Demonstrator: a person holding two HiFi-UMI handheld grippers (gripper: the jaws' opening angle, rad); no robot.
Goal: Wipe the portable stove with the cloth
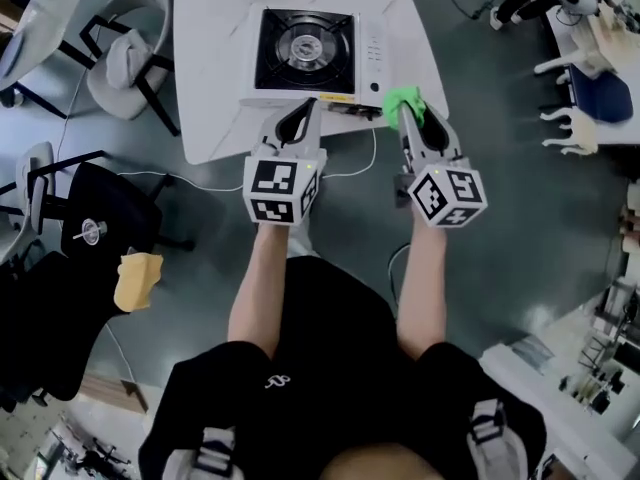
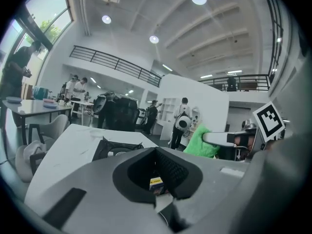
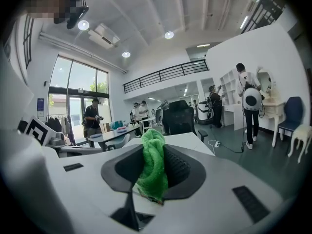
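Right gripper (image 1: 412,120) clamped on cloth (image 1: 404,100) — left gripper (image 1: 296,120) closed, empty.
Judged soft, light, prone to bunching; hold mid-fold. At 12 o'clock the portable stove (image 1: 310,53) sits on the table (image 1: 215,78), cloth at its 5 o'clock corner.

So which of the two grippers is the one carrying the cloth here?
The right gripper: a green cloth is pinched between its jaws. The left gripper has its jaws together with nothing between them.
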